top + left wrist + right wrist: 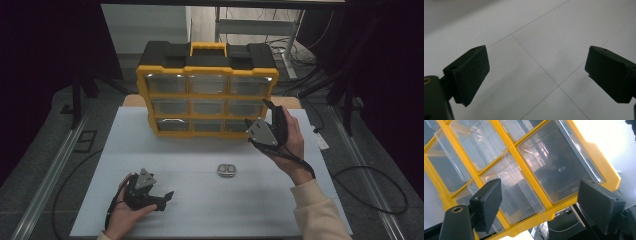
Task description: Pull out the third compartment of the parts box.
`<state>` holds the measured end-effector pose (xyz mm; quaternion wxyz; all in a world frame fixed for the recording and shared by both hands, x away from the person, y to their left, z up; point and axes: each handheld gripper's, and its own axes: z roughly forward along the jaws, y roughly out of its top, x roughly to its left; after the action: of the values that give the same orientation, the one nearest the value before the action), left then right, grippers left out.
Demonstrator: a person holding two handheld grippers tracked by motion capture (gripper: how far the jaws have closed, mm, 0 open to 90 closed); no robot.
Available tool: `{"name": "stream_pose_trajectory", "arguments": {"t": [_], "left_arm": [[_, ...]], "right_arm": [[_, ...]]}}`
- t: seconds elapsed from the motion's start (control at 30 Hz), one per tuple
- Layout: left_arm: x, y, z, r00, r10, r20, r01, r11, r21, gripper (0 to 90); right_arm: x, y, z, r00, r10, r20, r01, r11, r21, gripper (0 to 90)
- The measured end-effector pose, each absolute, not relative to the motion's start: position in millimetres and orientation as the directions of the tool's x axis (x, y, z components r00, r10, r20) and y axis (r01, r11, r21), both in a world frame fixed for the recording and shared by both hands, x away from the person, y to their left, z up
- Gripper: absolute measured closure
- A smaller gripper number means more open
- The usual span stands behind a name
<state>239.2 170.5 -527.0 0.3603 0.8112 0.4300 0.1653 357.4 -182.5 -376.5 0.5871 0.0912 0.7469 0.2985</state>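
Right gripper (265, 117) raised, jaws spread and empty, facing the drawer cabinet (207, 97) to reach a right-side drawer. Left gripper (159, 199) released, parked well in front of cabinet.

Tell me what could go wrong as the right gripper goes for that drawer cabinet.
The right gripper nears the yellow drawer cabinet tilted, jaws open; they may slip off the smooth clear drawers. A hard pull could slide or tip the upright cabinet, since the left gripper sits far away. The small metal case could get knocked.
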Motion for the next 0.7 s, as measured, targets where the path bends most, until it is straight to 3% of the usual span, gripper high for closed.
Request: {"name": "stream_pose_trajectory", "arguments": {"t": [0.7], "left_arm": [[238.9,170.3,-526.5,0.576,0.816,-0.041,0.578,-0.371,0.727,6.3]], "right_arm": [[364.9,-177.4,-370.1,-0.29,0.481,-0.827,-0.216,0.809,0.546,20.2]]}}
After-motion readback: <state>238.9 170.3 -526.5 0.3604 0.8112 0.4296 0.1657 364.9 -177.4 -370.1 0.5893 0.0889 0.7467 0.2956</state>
